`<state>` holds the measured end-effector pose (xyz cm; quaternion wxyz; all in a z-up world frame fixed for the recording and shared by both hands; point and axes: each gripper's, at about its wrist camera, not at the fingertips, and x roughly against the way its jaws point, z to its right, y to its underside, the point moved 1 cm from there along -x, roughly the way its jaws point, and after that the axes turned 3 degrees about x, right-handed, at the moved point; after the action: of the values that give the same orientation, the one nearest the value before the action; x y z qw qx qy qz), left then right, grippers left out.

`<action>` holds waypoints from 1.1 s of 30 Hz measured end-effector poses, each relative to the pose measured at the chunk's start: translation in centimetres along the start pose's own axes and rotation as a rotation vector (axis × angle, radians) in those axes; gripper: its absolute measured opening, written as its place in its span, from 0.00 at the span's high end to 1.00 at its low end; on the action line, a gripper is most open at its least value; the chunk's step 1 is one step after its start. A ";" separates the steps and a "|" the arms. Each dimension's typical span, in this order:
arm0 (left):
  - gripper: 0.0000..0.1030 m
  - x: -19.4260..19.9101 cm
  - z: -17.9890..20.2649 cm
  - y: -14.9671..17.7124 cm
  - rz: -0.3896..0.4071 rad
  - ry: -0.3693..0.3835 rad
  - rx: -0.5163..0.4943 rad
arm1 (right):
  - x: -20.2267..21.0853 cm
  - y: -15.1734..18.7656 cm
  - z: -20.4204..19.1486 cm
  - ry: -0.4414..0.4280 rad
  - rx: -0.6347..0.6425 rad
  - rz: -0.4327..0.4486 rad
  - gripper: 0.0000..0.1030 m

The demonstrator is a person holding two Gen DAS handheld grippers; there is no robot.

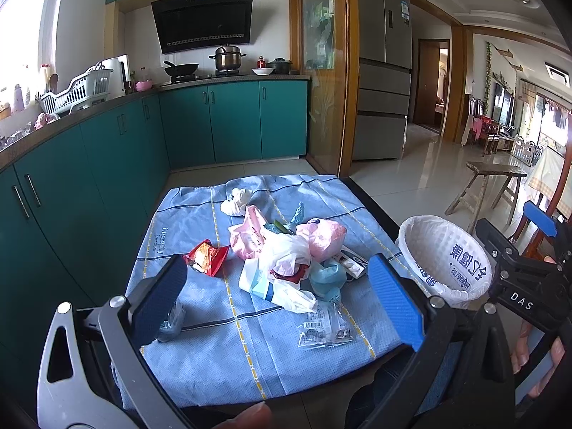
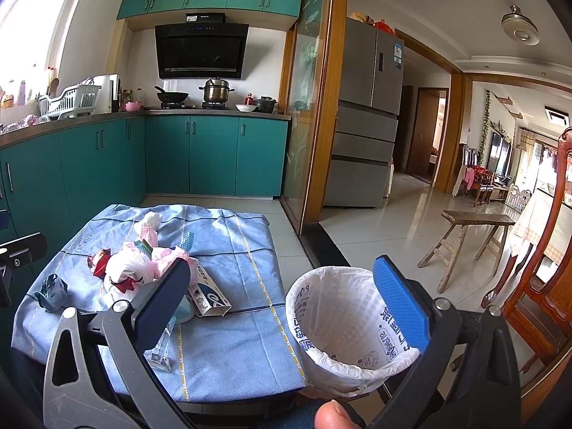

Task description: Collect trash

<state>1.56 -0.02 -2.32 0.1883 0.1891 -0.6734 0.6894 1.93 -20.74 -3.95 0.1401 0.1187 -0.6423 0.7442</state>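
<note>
I cannot see the bottom of the trash pile (image 1: 286, 254) because the bags lie on top of each other, and a small grey-blue wad (image 1: 171, 321) is half hidden behind my left claw's dark finger. The clear wrapper (image 1: 325, 329) near the front edge is hard to read; it may be an empty snack pack, but I am not sure. My left claw (image 1: 275, 307) is open wide, holds nothing, and hangs over the front part of the blue cloth (image 1: 200, 368), with the pile just past its tips. My right claw (image 2: 286, 311) is also open wide and empty, and the white-lined bin (image 2: 343, 321) shows between its two fingers. I cannot tell if a finger touches the bin's rim. In the pile I can see a red snack bag (image 1: 205, 257), pink bags (image 1: 323, 237), a white bag (image 1: 286, 250) and a flat box (image 2: 207, 293), and a crumpled white tissue (image 1: 236, 202) sits a bit apart at the far side. The bin stands just beside the right edge of the table. The cloth has bare room at the front and on the far right. The tiled floor (image 2: 386, 228) past the bin is open up to a wooden stool (image 2: 472, 239).
</note>
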 end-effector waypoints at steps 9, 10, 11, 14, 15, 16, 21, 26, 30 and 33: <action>0.03 0.1 0.1 0.0 0.000 0.002 0.003 | 0.0 0.0 0.0 0.000 0.000 0.000 0.03; 0.03 0.1 0.0 0.0 -0.001 0.002 0.004 | 0.0 0.1 -0.1 0.001 0.001 0.000 0.03; 0.03 0.0 0.0 0.0 -0.003 0.003 0.004 | 0.0 0.0 0.0 0.001 0.001 0.000 0.03; 0.03 0.0 0.0 0.0 -0.008 0.004 0.004 | 0.0 -0.1 0.0 0.000 0.000 0.000 0.03; 0.03 0.0 0.0 0.0 -0.008 0.004 0.004 | 0.0 0.0 0.0 0.000 0.000 -0.001 0.03; 0.03 0.0 0.0 0.0 -0.008 0.004 0.004 | 0.0 0.1 -0.1 0.000 0.001 -0.001 0.03; 0.03 -0.2 0.1 0.1 -0.012 0.002 0.004 | -0.1 0.3 -0.1 0.000 0.003 -0.002 0.03; 0.03 -0.4 0.0 0.2 -0.020 0.001 0.007 | -0.2 0.4 -0.1 0.000 0.004 -0.006 0.03; 0.03 -0.7 -0.4 0.3 -0.030 0.001 0.018 | -0.4 0.6 -0.2 -0.001 0.007 -0.013 0.03; 0.03 -1.0 -0.7 0.3 -0.037 0.003 0.029 | -0.4 0.3 -0.4 0.002 0.017 -0.014 0.03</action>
<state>2.23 0.68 -3.11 0.1993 0.2030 -0.6594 0.6959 2.18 -20.42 -4.44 0.1450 0.1234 -0.6348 0.7488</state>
